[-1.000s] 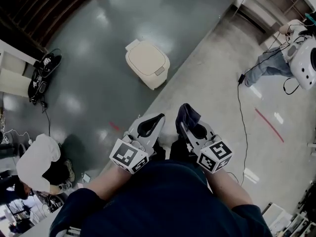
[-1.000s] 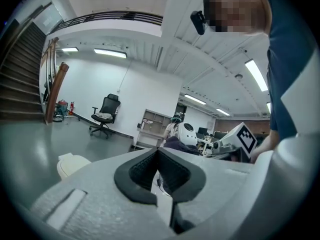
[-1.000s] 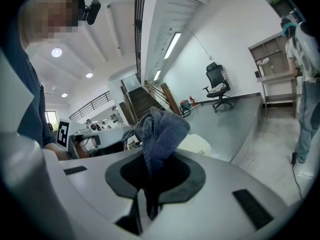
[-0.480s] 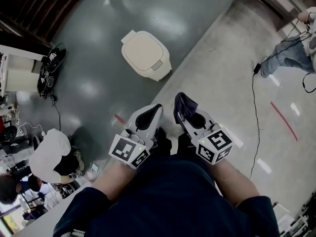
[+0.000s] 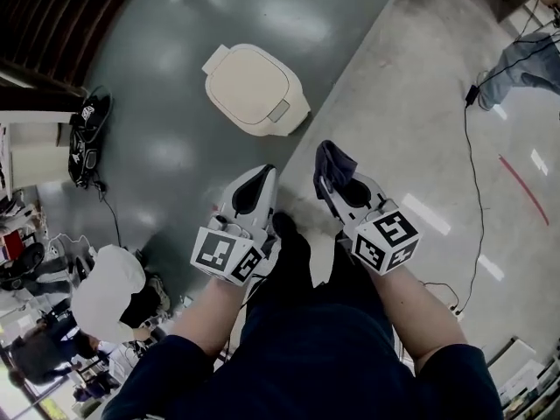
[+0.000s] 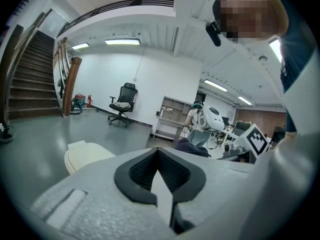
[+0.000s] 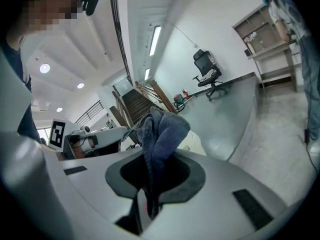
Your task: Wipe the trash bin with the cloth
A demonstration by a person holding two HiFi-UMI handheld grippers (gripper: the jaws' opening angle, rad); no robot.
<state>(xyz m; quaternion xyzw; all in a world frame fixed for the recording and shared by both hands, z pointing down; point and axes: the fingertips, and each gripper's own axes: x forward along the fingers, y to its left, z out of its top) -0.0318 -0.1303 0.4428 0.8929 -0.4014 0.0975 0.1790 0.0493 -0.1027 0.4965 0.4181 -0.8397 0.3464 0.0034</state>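
— Room to move?

— Plenty. Broad dark grey floor (image 5: 175, 68) ahead and to the left, pale concrete floor (image 5: 411, 121) ahead and to the right, split by one straight diagonal edge. Hemmed in on the far left by dark stairs (image 5: 52, 16). Farther back, in the left gripper view, a white wall with an office chair (image 6: 122, 104) and a shelf (image 6: 170, 115) before it.

— Anything standing in that space?

— Trash bin (image 5: 254, 90), cream, lid down, on the dark floor right by the diagonal edge. Low on the left, a crouched person in a white top (image 5: 109, 291). Over on the concrete to the right, a black cable (image 5: 472, 191) and a thin red line (image 5: 523, 189), both off to the side.

— And the tongs?

— Side by side, close to the body, pointing forward. Left gripper (image 5: 262, 175): jaws pressed together, nothing between. Right gripper (image 5: 327, 182): jaws clamped on the dark blue cloth (image 5: 334, 160), bunched up and sticking out past the tips.

— Bin against the tongs?

— Straight ahead of the left gripper, ahead and to the left of the right one, well apart from both. Cloth likewise well apart from the bin.
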